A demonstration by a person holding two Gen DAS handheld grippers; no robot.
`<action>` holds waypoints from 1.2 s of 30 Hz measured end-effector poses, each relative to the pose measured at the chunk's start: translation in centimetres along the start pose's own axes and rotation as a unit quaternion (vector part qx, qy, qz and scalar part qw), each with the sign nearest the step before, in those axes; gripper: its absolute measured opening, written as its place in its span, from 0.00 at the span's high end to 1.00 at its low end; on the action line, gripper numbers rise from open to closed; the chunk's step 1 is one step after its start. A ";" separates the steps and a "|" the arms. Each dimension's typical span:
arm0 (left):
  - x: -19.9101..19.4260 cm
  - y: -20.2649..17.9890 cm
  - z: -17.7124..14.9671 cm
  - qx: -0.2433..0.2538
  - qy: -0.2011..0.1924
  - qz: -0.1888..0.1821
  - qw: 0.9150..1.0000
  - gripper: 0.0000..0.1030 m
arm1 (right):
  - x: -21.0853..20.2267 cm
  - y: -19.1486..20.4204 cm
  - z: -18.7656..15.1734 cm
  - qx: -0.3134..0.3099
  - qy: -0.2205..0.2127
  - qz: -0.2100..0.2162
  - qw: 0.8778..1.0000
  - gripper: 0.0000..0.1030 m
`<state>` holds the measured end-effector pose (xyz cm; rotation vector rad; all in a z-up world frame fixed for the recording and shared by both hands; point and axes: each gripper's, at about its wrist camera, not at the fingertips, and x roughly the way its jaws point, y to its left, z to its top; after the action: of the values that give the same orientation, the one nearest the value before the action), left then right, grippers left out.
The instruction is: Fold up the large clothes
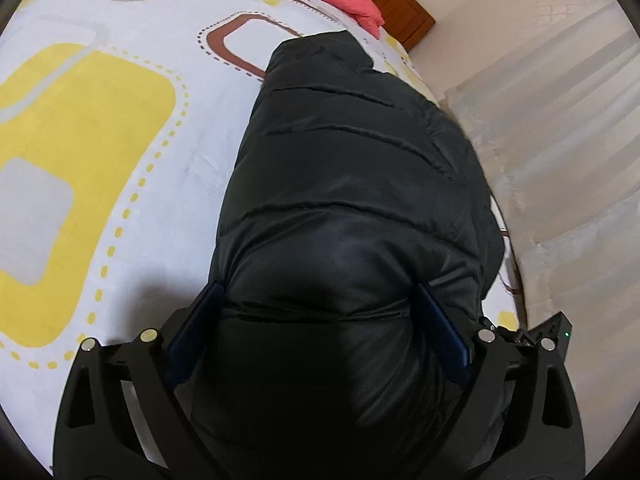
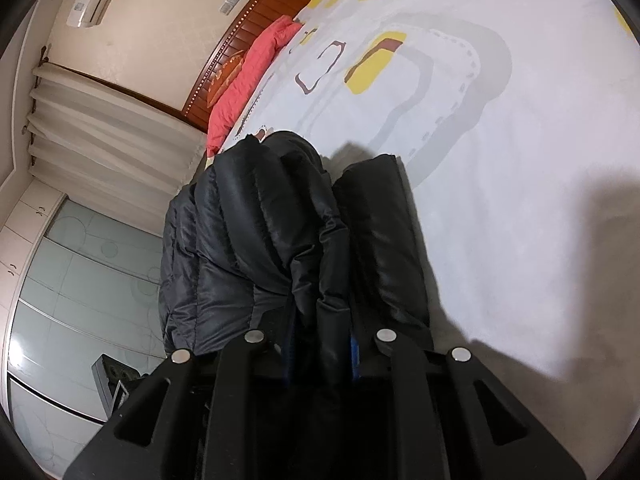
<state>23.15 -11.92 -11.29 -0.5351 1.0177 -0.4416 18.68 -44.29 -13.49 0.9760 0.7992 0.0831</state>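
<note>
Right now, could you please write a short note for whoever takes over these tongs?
Left tongs: spread wide around a thick bunch of the black puffer jacket; whether they press it is unclear.
Right tongs: shut on a fold of the jacket.
The jacket lies bunched at the edge of the bed.
Done: partly gathered.
Left: lay it flat and finish folding.

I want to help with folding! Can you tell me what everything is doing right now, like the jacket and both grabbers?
black puffer jacket: bunched up on the bed, not folded flat yet
left gripper: jaws wide, thick jacket bulging between them
right gripper: pinched shut on a fold of the jacket
bedsheet: spread flat
red pillow: lying by the headboard
</note>
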 end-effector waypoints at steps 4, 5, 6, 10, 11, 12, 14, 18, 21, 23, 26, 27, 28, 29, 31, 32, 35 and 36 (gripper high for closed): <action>-1.5 1.2 -0.1 -0.042 -0.004 -0.026 0.999 0.09 | -1.7 1.5 -0.5 -0.011 -0.012 -0.021 1.000 0.64; -1.9 1.8 -0.1 -0.062 -0.003 -0.035 0.997 0.09 | -2.1 1.9 -0.8 -0.011 -0.016 -0.026 0.999 0.55; -2.4 2.3 -0.2 -0.081 -0.004 -0.044 0.996 0.09 | -2.6 2.3 -1.1 -0.011 -0.020 -0.027 0.999 0.51; -5.2 3.0 -1.0 -0.111 -0.022 -0.069 0.991 0.09 | -5.9 4.3 -2.9 -0.020 -0.037 -0.016 0.999 0.33; -5.9 3.0 -1.3 -0.108 -0.027 -0.069 0.991 0.09 | -6.6 4.8 -3.4 -0.023 -0.038 -0.013 0.999 0.31; -6.6 3.0 -1.9 -0.106 -0.032 -0.073 0.991 0.09 | -7.4 5.4 -4.1 -0.028 -0.038 -0.009 0.999 0.30; -7.4 3.0 -2.5 -0.112 -0.034 -0.081 0.990 0.09 | -8.4 6.2 -5.3 -0.036 -0.037 -0.010 0.999 0.28; -9.2 3.4 -5.1 -0.135 -0.036 -0.092 0.986 0.09 | -9.3 7.0 -7.9 -0.040 -0.022 -0.010 0.999 0.26; -9.6 3.6 -7.5 -0.140 -0.032 -0.093 0.985 0.09 | -9.4 7.1 -9.4 -0.047 -0.011 -0.002 0.999 0.26; -9.3 3.7 -8.4 -0.140 -0.026 -0.096 0.985 0.09 | -9.5 6.8 -9.7 -0.056 -0.018 -0.023 0.998 0.31; -8.5 3.3 -9.0 -0.127 -0.013 -0.087 0.988 0.17 | -8.6 4.9 -9.9 -0.044 0.003 -0.052 0.998 0.68; -8.3 3.0 -8.9 -0.116 -0.014 -0.064 0.991 0.31 | -8.3 4.1 -9.9 -0.038 0.007 -0.057 0.998 0.70; -8.0 2.9 -8.9 -0.107 -0.009 -0.048 0.993 0.36 | -7.8 2.9 -10.0 -0.027 0.009 -0.062 0.998 0.70; -7.7 3.0 -8.9 -0.107 -0.005 -0.045 0.993 0.40 | -7.6 2.1 -10.1 -0.021 0.013 -0.061 0.998 0.70; -6.8 3.5 -9.1 -0.118 0.008 -0.042 0.992 0.41 | -6.3 0.1 -10.4 -0.005 0.017 -0.051 0.999 0.70; -6.4 3.6 -9.1 -0.117 0.012 -0.037 0.992 0.41 | -5.9 -0.6 -10.5 0.001 0.016 -0.047 0.999 0.71; -5.3 3.3 -9.2 -0.101 0.013 -0.016 0.995 0.41 | -5.2 -1.9 -10.7 0.014 0.010 -0.035 0.999 0.73; -4.8 3.6 -9.2 -0.100 0.016 -0.014 0.995 0.40 | -5.1 -2.1 -10.8 0.017 0.009 -0.033 0.999 0.73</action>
<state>13.18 -8.27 -14.07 -0.7236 1.0924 -0.3761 7.53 -39.91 -15.54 0.9820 0.8511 0.0209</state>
